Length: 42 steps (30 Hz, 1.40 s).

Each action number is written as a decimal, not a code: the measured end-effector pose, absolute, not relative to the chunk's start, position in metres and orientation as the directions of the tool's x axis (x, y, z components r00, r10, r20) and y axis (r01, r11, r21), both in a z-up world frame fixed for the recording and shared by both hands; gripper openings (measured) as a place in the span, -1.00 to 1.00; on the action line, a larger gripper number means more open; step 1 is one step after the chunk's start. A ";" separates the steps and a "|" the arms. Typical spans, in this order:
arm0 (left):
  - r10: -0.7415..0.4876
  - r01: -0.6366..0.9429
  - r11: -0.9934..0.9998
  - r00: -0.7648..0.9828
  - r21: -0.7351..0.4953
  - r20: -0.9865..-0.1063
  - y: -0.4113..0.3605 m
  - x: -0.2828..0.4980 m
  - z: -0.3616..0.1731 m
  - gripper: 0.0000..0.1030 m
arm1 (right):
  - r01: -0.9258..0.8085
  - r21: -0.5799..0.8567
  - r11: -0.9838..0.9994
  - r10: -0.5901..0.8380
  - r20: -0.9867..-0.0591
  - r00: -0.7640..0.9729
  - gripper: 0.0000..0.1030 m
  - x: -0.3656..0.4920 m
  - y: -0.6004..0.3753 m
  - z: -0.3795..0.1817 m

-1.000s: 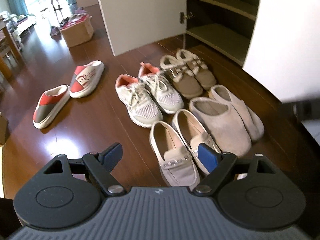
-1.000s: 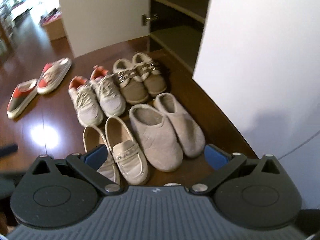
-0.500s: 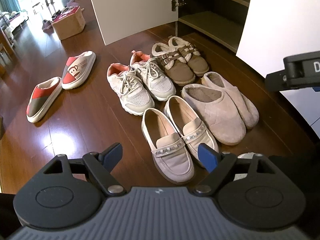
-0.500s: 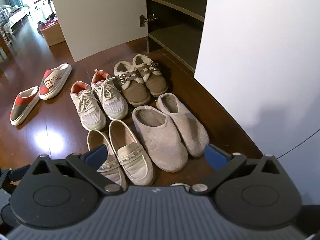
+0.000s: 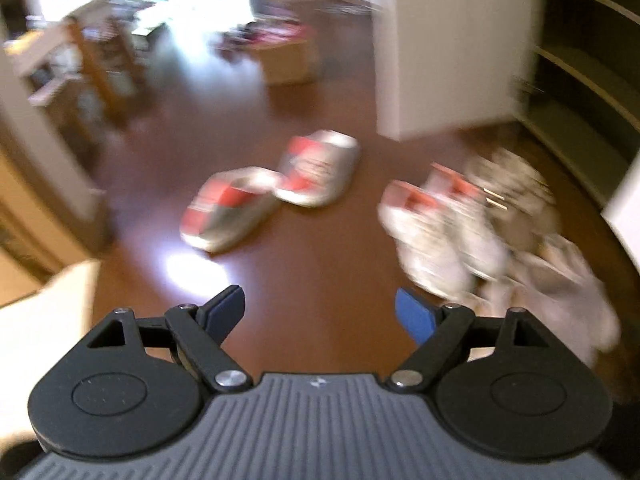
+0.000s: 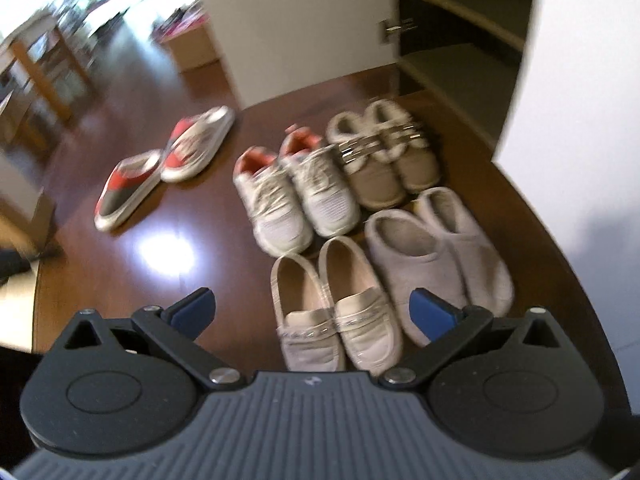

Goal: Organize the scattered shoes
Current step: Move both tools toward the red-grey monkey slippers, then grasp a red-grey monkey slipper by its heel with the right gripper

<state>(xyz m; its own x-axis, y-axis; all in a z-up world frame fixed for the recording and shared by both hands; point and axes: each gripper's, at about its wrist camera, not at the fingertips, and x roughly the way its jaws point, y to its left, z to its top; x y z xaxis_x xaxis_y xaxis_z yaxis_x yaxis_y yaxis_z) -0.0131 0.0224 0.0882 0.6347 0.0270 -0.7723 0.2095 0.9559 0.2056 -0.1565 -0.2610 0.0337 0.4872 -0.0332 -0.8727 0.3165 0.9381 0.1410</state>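
Note:
Two red-and-white slippers (image 5: 272,196) (image 6: 164,168) lie askew on the dark wood floor, apart from the other shoes. In tidy pairs stand white sneakers (image 6: 296,196) (image 5: 436,232), brown fur-lined shoes (image 6: 384,160), grey slippers (image 6: 436,248) and beige loafers (image 6: 340,312). My left gripper (image 5: 320,312) is open and empty, above the floor, with the red slippers ahead of it; its view is blurred. Open and empty too, my right gripper (image 6: 312,312) hovers over the loafers.
An open shoe cabinet (image 6: 460,40) with shelves stands at the back right, its white door (image 6: 296,20) swung out behind the shoes. A cardboard box (image 5: 288,60) and a wooden table (image 6: 44,60) stand further off to the left.
Both views have swung left. The left gripper now faces the red slippers instead of the loafers, and its picture is smeared by motion. Both grippers stayed open.

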 end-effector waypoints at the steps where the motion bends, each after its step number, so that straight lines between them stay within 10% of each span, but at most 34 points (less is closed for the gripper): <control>1: 0.068 0.167 0.959 0.649 0.229 -0.758 0.040 0.001 0.096 0.79 | 0.274 0.139 0.952 -0.008 -0.880 0.474 0.99 -0.146 -0.256 0.033; 14: 0.065 0.214 0.942 0.637 0.257 -0.768 0.068 0.224 -0.027 0.94 | -0.068 0.061 0.996 0.076 -0.966 0.248 0.99 0.112 -0.159 -0.062; 30: 0.222 0.118 0.931 0.568 0.345 -0.793 0.107 0.250 -0.142 0.94 | 0.606 -0.042 0.794 -0.249 -0.932 0.263 0.86 0.478 -0.182 -0.242; 31: 0.230 0.113 0.930 0.563 0.349 -0.794 0.110 0.247 -0.141 0.94 | 0.622 -0.055 0.781 -0.247 -0.942 0.226 0.77 0.483 -0.184 -0.253; 34: 0.244 0.099 0.929 0.559 0.356 -0.793 0.117 0.245 -0.142 0.94 | 0.644 0.042 0.764 -0.139 -0.964 0.228 -0.46 0.475 -0.191 -0.272; 42: 0.171 0.113 0.954 0.555 0.278 -0.814 0.103 0.227 -0.134 0.94 | 0.154 0.106 0.982 0.068 -0.971 0.231 -0.79 0.392 -0.152 -0.228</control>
